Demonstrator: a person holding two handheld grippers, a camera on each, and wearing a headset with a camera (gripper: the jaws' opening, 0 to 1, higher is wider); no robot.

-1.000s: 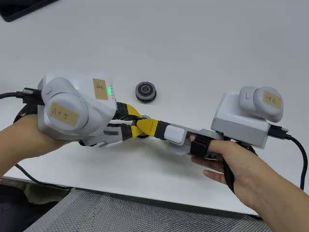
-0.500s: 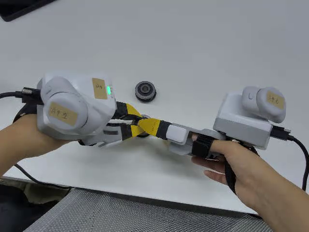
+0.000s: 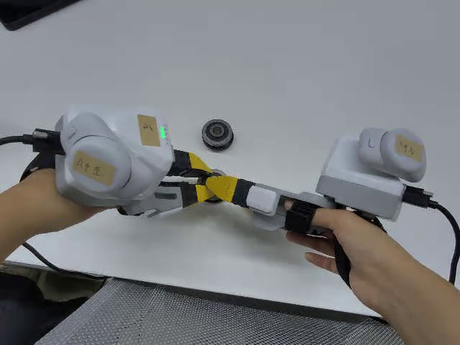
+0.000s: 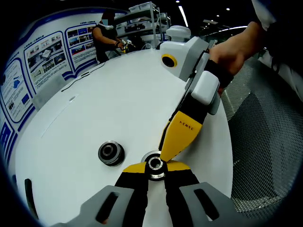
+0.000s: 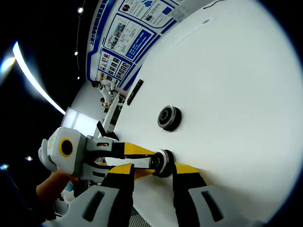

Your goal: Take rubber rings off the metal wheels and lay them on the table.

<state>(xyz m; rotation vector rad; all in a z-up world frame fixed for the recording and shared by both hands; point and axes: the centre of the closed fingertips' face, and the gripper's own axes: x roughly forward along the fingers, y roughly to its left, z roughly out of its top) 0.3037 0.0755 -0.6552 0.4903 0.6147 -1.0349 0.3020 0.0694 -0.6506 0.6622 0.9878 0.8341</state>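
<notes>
white table (image 3: 287, 57), blue wall posters (image 4: 28, 61), ceiling lights (image 4: 182, 14)

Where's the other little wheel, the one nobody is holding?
The loose wheel sits alone on the white table, mid head view, just beyond the clamped wheel.

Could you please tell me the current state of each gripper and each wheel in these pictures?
Left gripper: shut on the held wheel.
Right gripper: jaws on either side of the held wheel; whether it grips cannot be told.
Held wheel: clamped, dark ring seemingly on.
Free wheel: lying on the table, apart from both grippers, dark ring seemingly on.
</notes>
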